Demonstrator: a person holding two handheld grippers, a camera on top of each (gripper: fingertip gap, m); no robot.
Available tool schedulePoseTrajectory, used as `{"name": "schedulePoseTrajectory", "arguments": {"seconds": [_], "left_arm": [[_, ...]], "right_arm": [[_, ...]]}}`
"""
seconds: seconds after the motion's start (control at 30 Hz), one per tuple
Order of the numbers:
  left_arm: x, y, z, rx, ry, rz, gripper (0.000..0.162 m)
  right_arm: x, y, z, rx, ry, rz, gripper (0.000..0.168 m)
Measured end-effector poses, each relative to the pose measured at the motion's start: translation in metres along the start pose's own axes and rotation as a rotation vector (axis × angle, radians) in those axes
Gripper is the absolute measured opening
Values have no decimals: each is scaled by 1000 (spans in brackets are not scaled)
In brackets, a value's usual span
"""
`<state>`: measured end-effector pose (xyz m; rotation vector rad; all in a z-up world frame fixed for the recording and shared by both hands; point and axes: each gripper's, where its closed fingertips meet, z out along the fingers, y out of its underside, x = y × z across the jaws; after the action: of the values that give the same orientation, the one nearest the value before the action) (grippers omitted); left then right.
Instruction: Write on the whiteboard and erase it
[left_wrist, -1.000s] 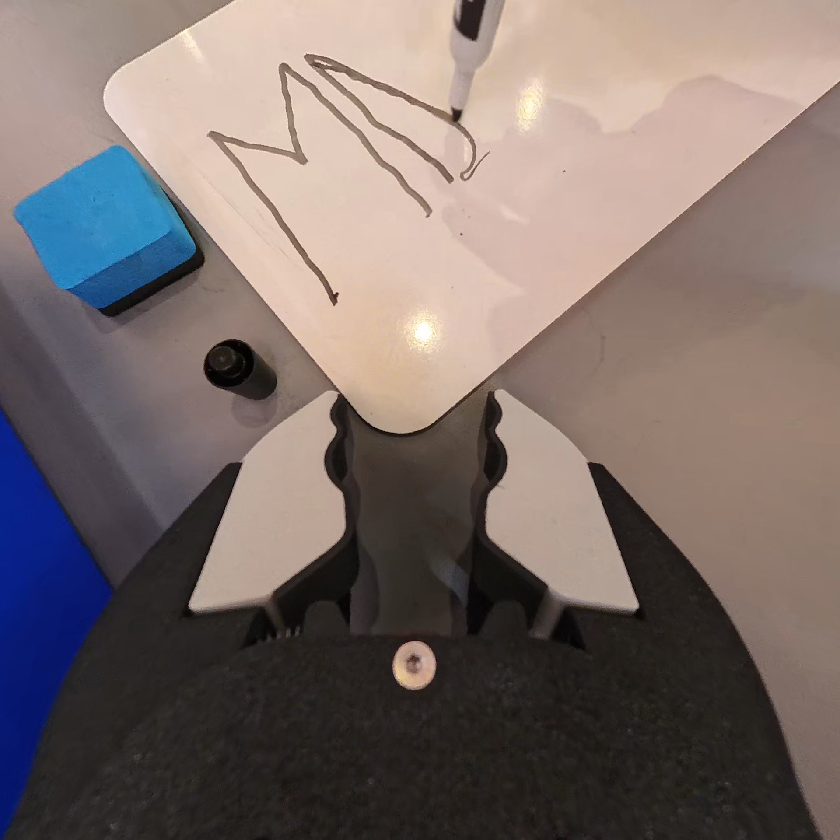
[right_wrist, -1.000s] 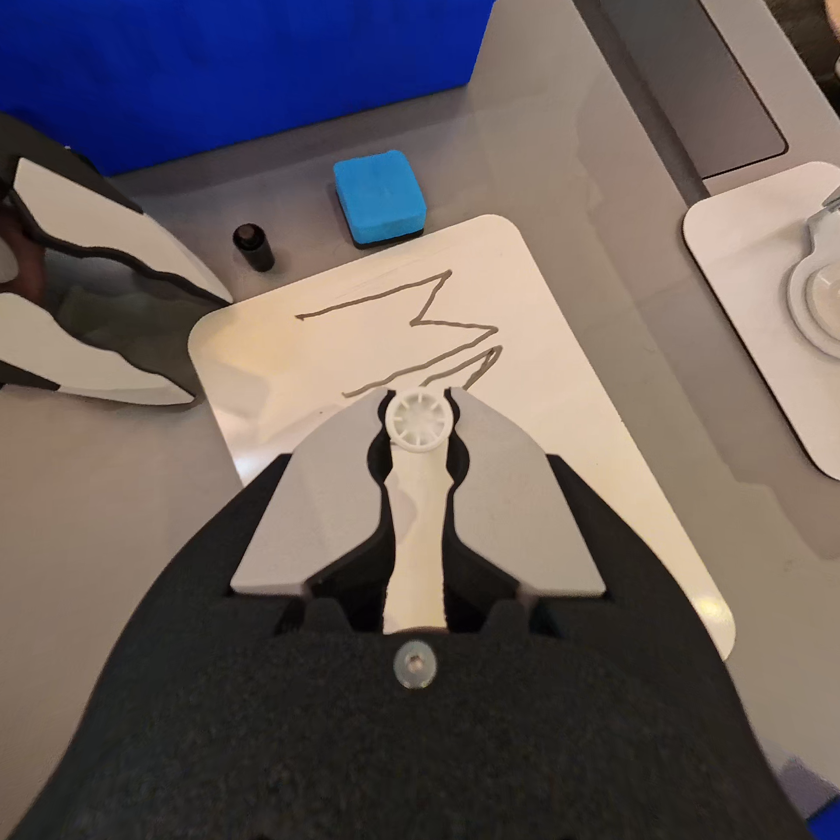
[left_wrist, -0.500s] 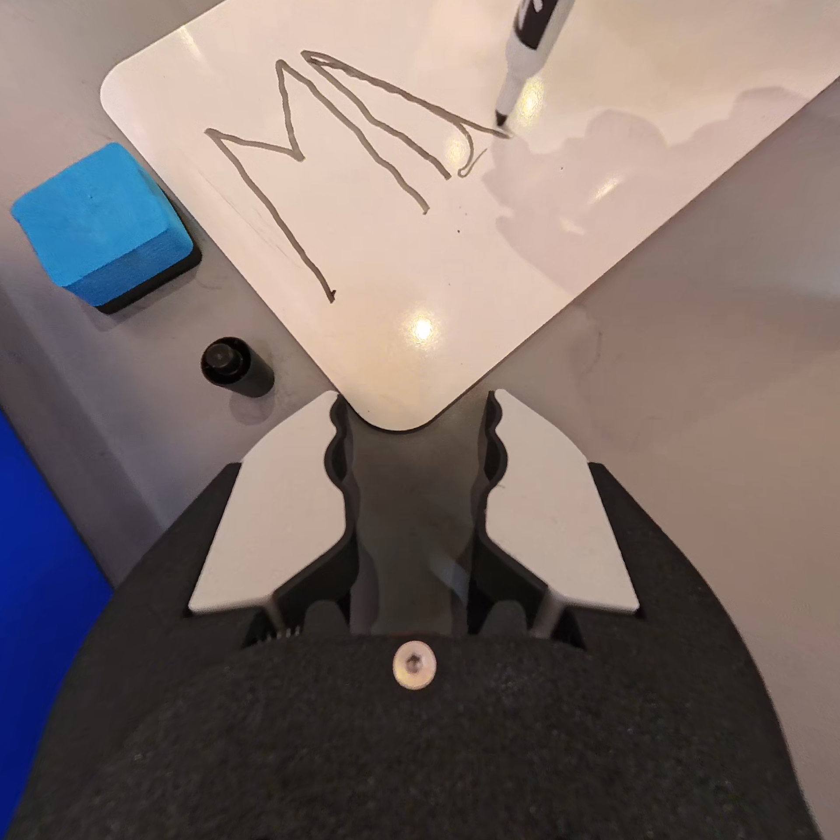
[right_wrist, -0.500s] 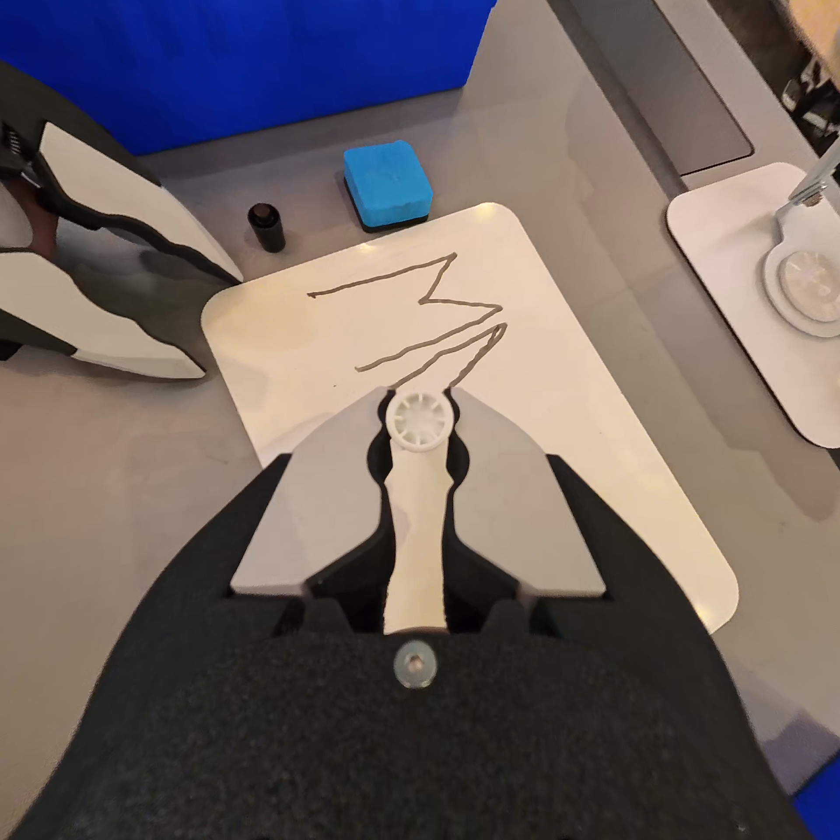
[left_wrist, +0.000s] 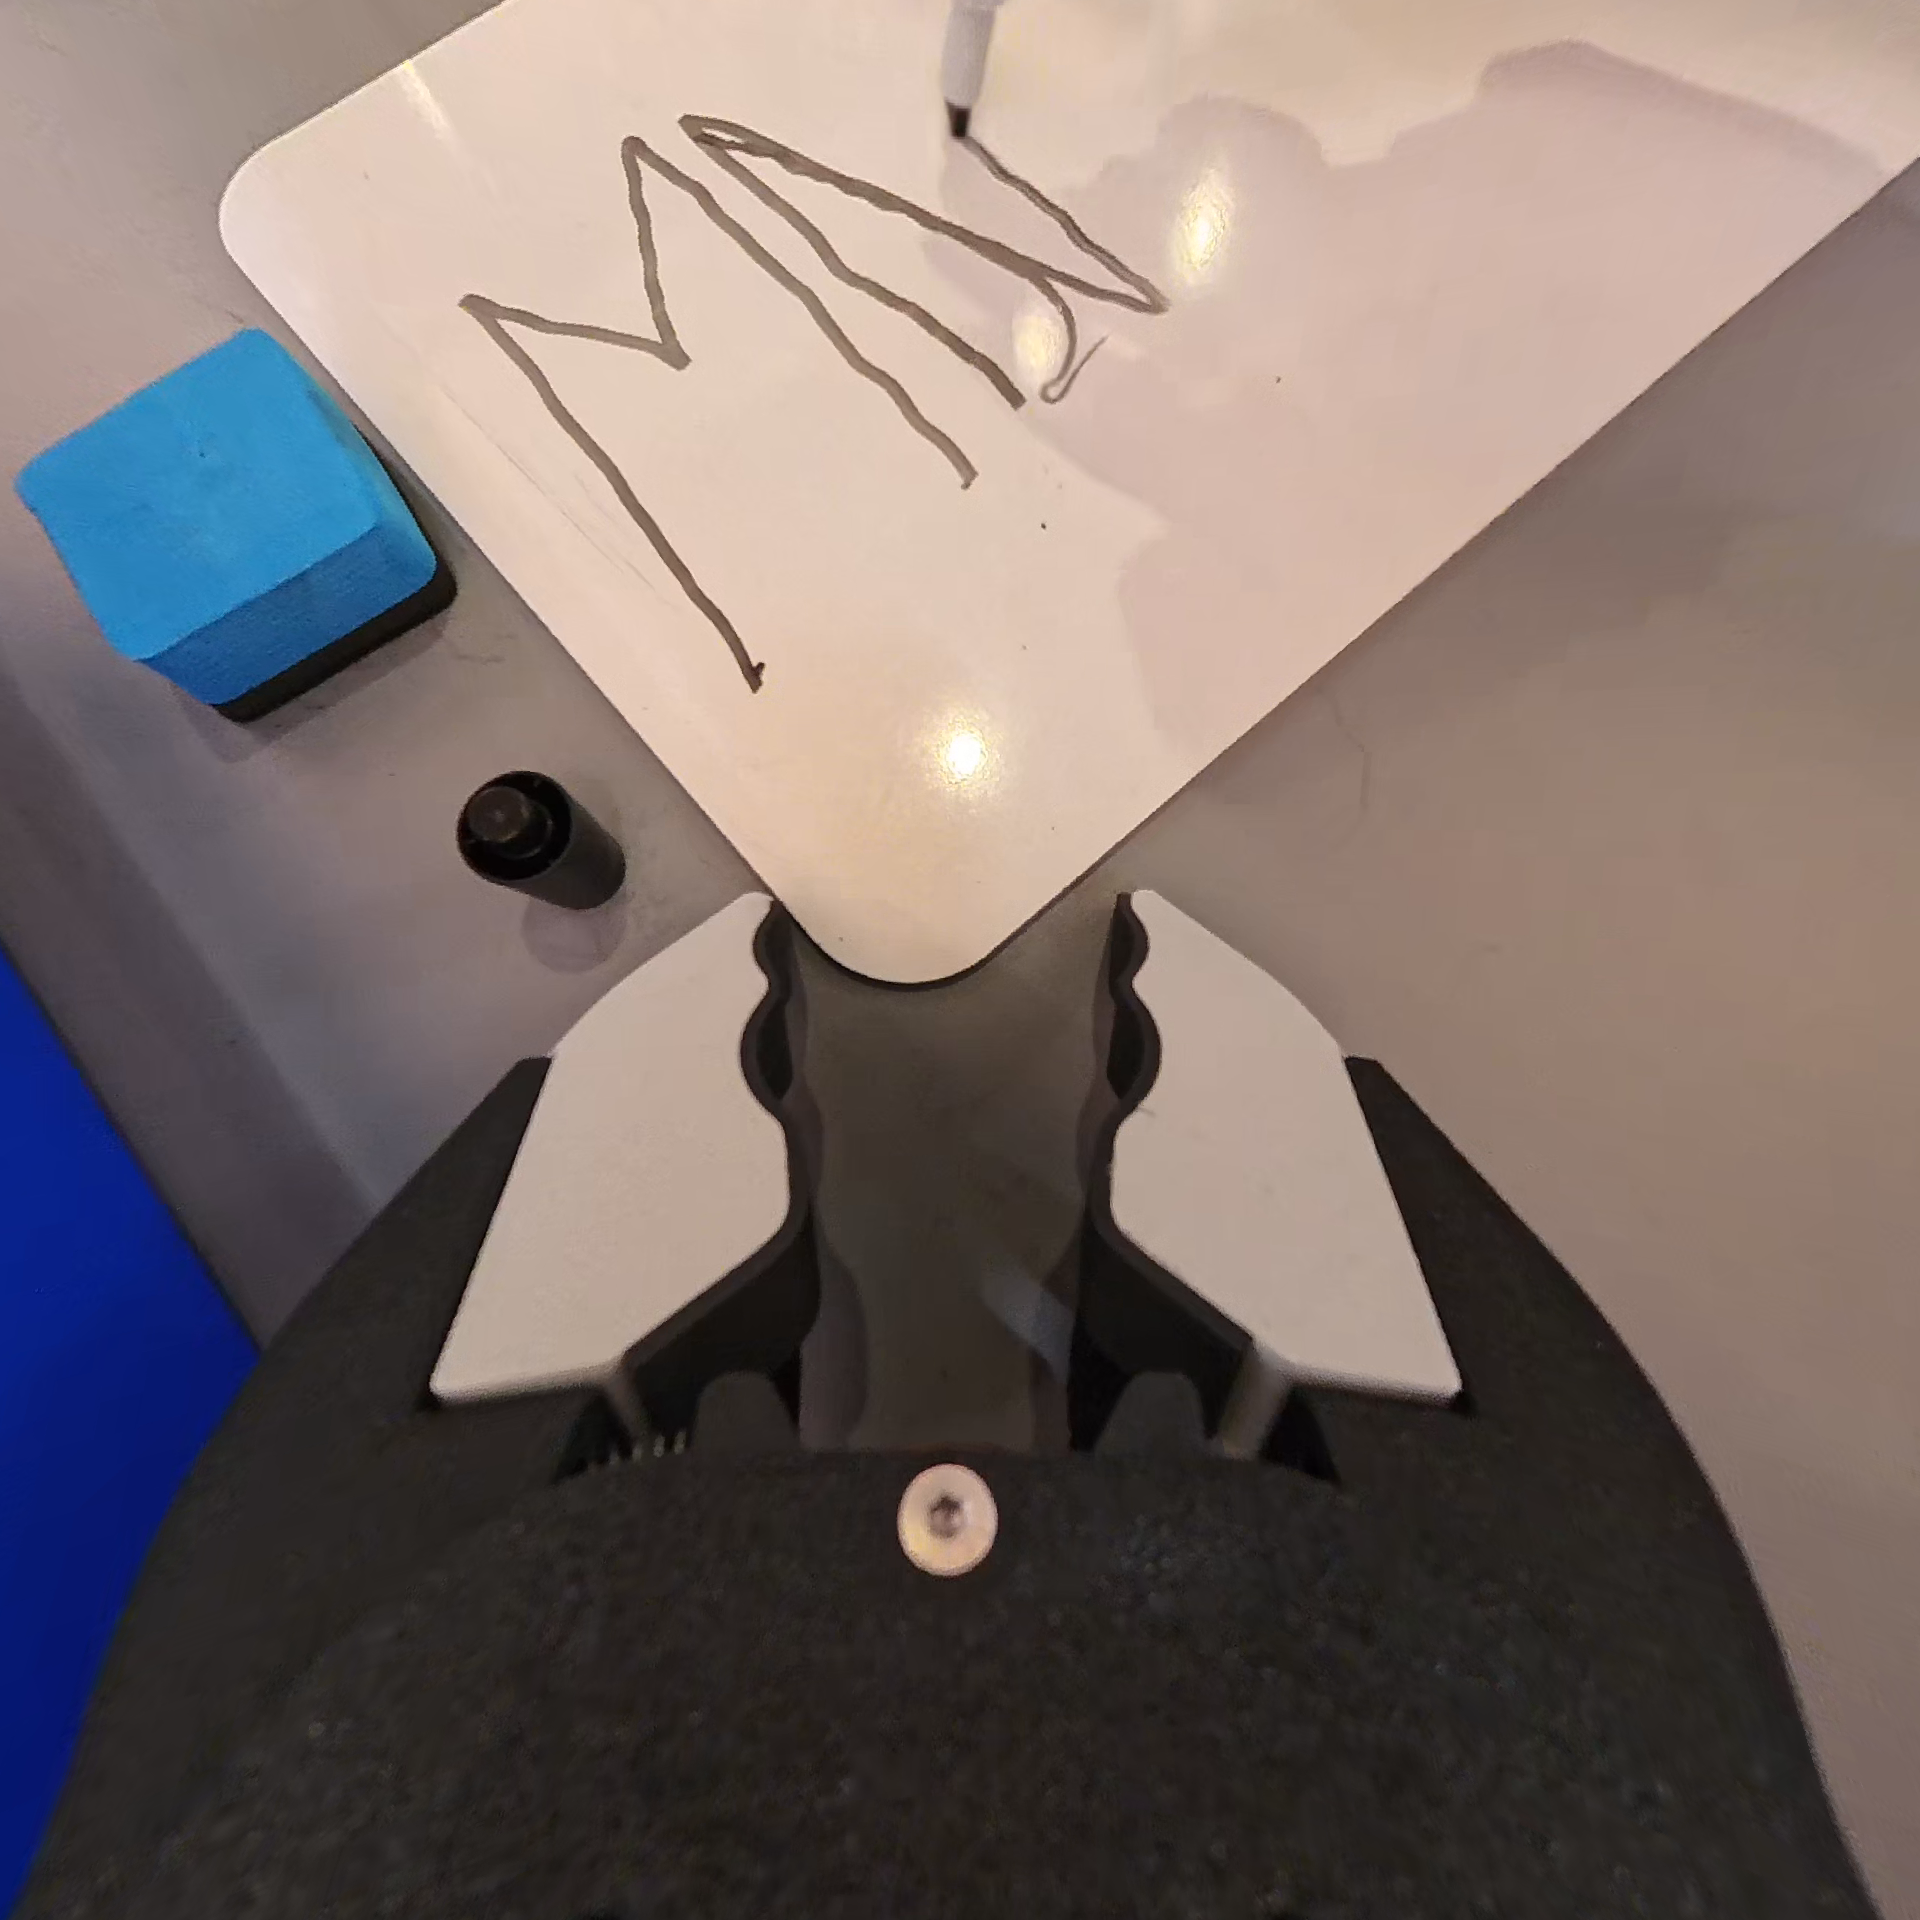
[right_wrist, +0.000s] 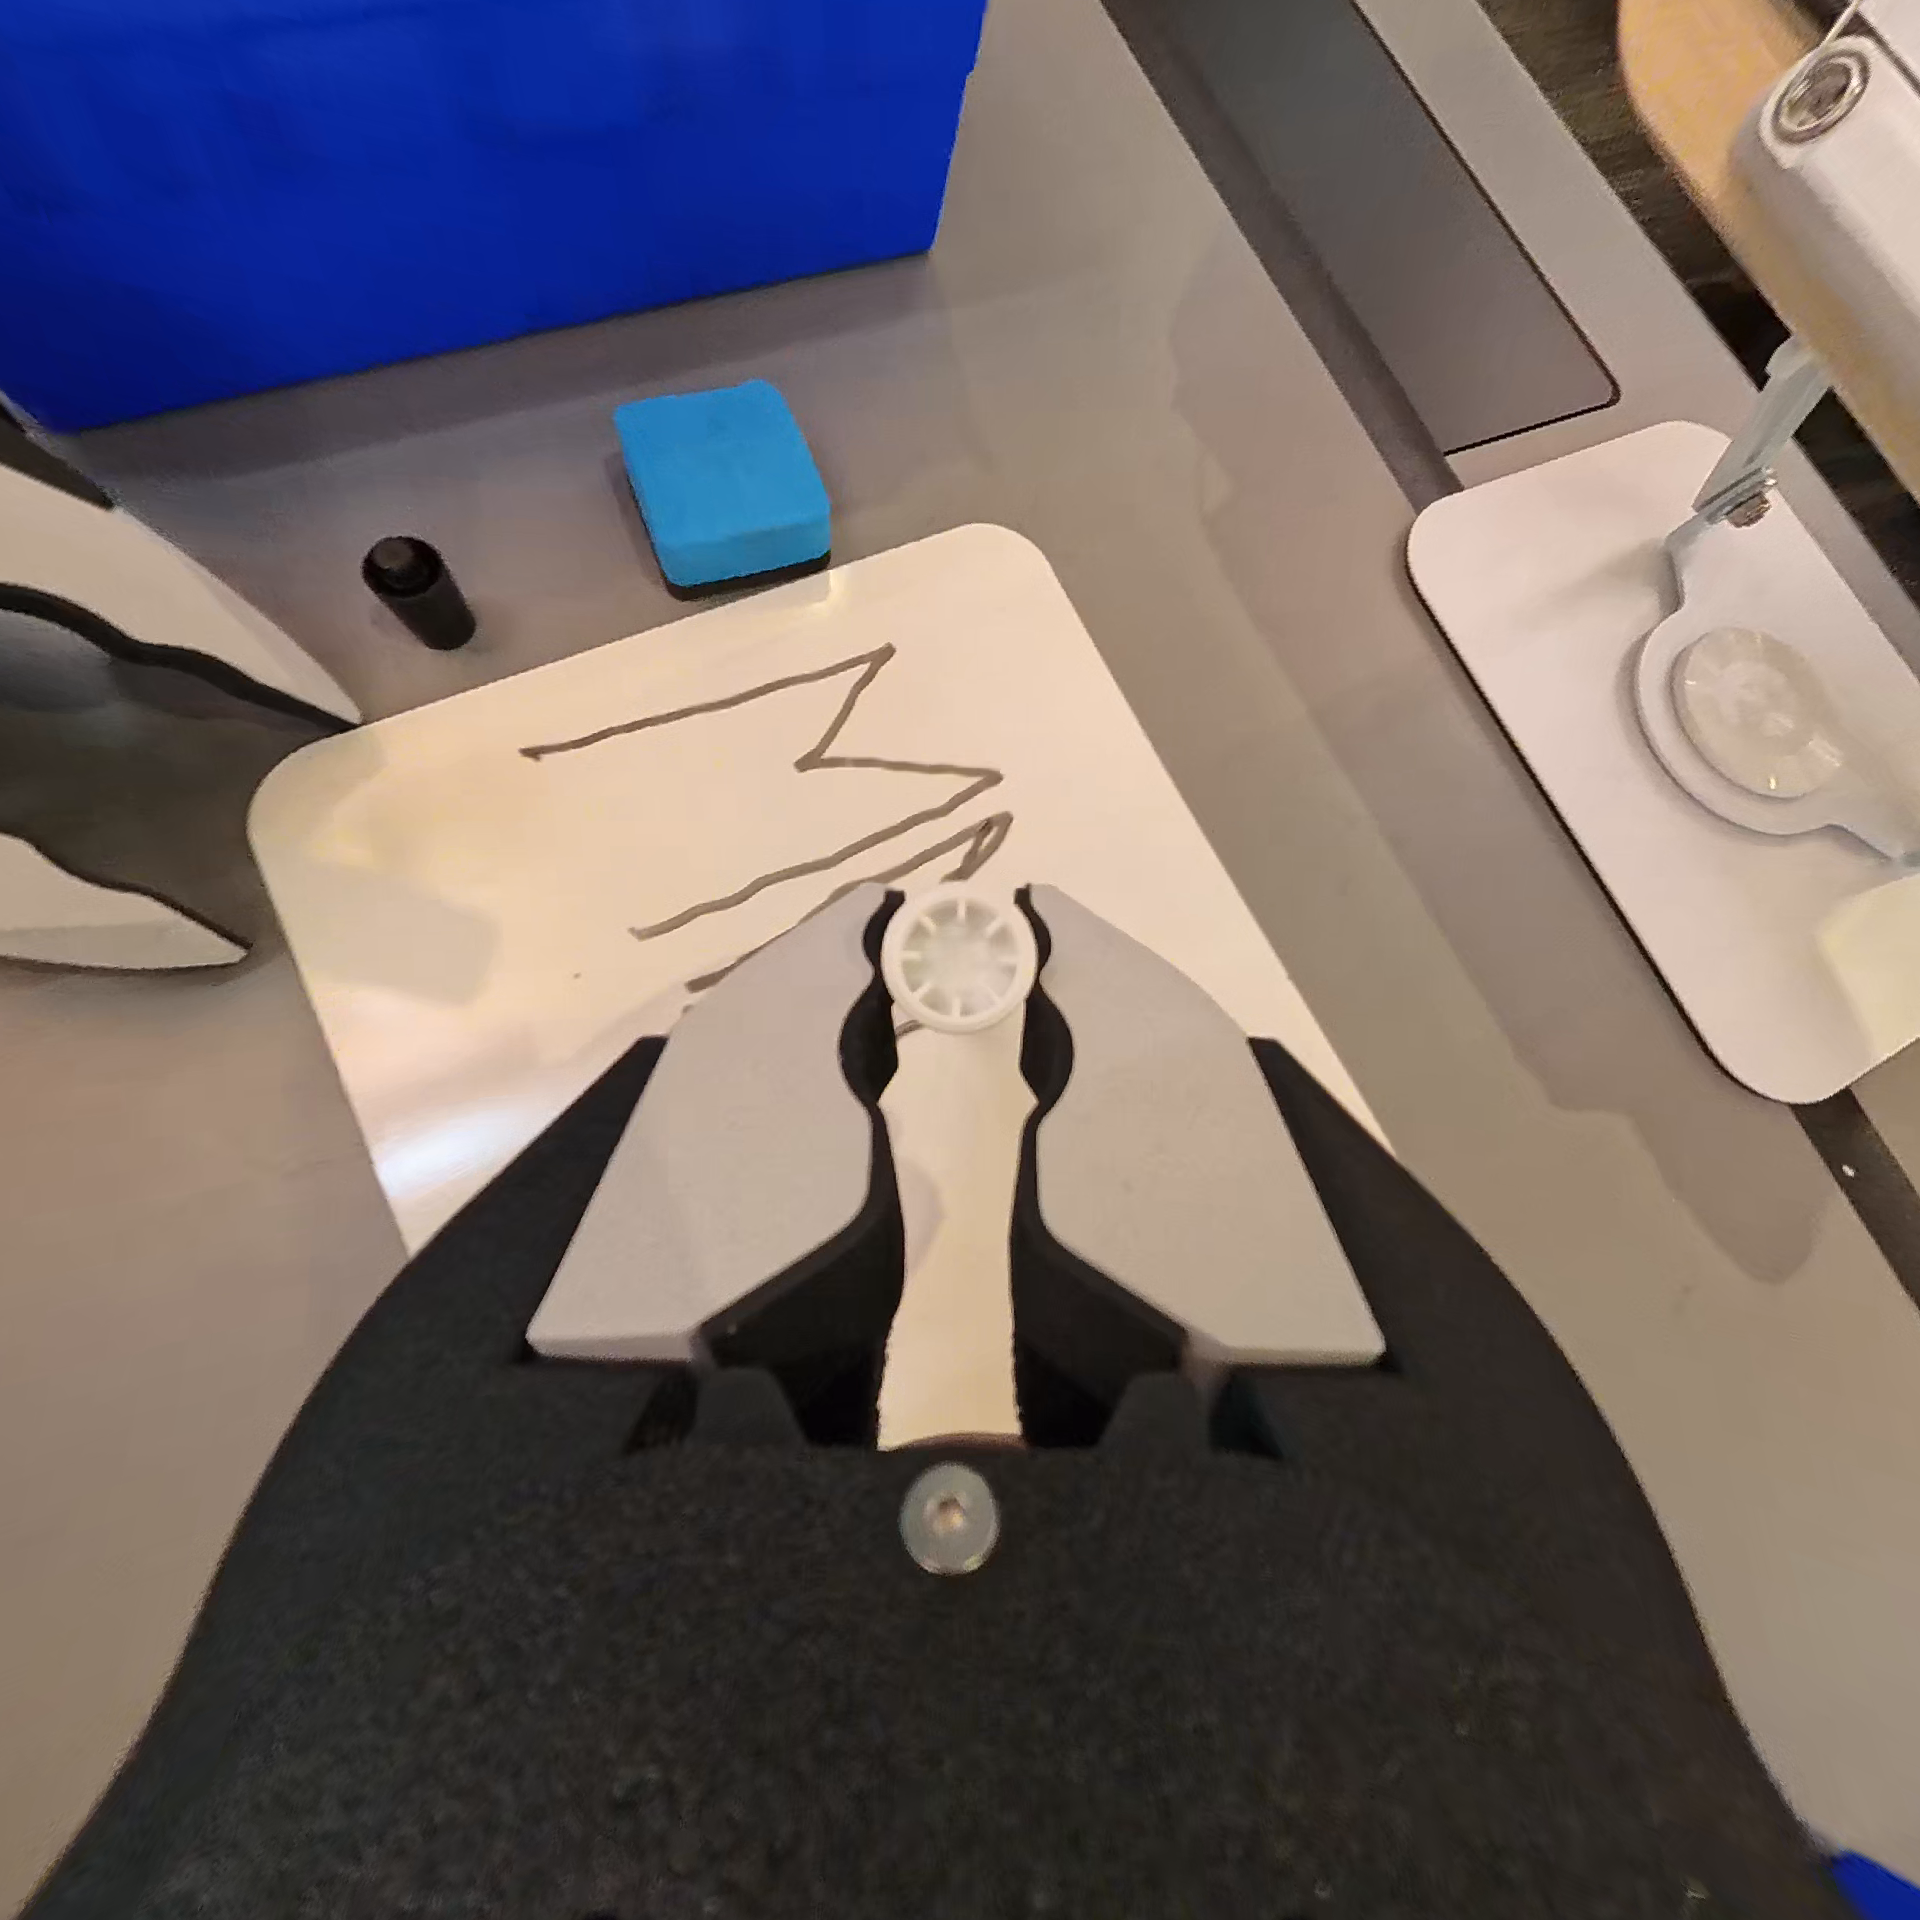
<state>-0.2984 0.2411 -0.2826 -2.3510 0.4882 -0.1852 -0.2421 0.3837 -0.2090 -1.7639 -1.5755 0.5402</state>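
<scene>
Marker (left_wrist: 964, 88) moved up whiteboard (left_wrist: 1039, 623) (clamped).

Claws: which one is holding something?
The right claw, shut on the white marker. The left claw is open and empty, at the whiteboard's corner.

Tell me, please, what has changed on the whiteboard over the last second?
The marker, clamped in the right hand-held gripper, has drawn a new stroke running to the whiteboard's far side. The left hand-held gripper stays open at the near corner; eraser and cap are unmoved.
</scene>
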Motion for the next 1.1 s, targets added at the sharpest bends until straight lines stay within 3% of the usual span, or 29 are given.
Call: {"name": "schedulePoseTrajectory", "arguments": {"seconds": [0.53, 0.7, 0.87, 1.1], "left_arm": [[0, 0, 0, -1, 3, 4, 59], [1, 0, 0, 0, 5, 4, 60], [1, 0, 0, 2, 7, 6, 60], [1, 0, 0, -3, 8, 8, 60]], "right_arm": [[38, -12, 20, 6, -19, 15, 20], [37, -22, -9, 87, 21, 49, 20], [42, 1, -15, 91, 100, 132, 20], [52, 4, -9, 67, 115, 151, 20]]}}
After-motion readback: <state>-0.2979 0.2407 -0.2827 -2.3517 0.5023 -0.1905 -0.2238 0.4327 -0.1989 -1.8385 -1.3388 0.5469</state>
